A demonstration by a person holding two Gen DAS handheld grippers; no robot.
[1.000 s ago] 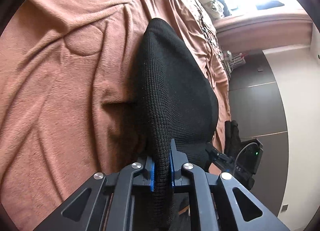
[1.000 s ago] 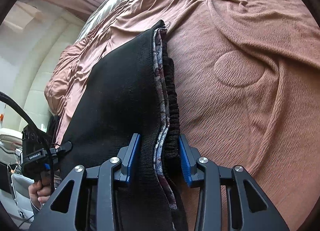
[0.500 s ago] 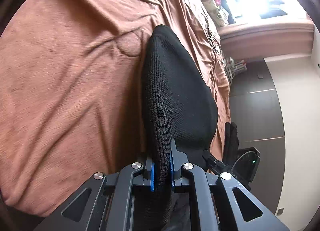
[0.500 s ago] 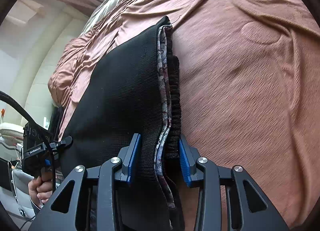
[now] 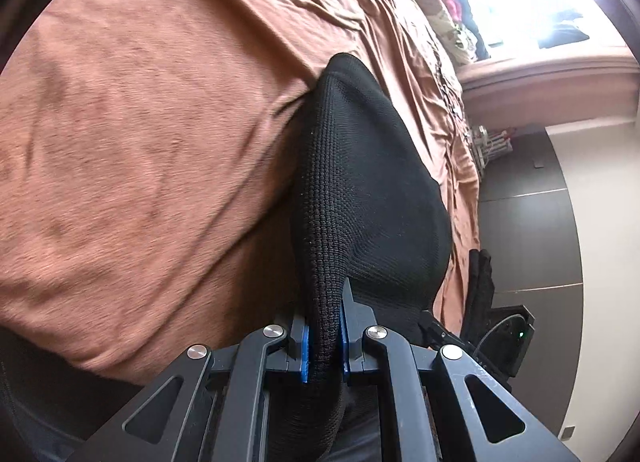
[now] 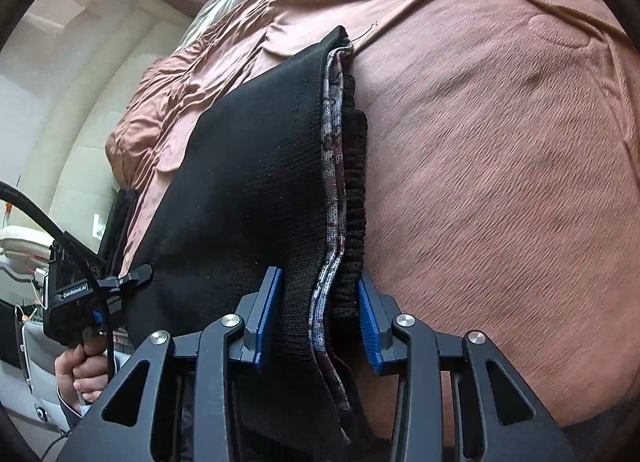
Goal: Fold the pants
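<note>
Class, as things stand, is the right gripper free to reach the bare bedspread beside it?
Probably not: the right gripper is shut on the pants, which hang between it and the bedspread.

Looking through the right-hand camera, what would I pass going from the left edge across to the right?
A hand gripping the other tongs → the black pants → their patterned inner layer → the ribbed waistband → the brown bedspread.
</note>
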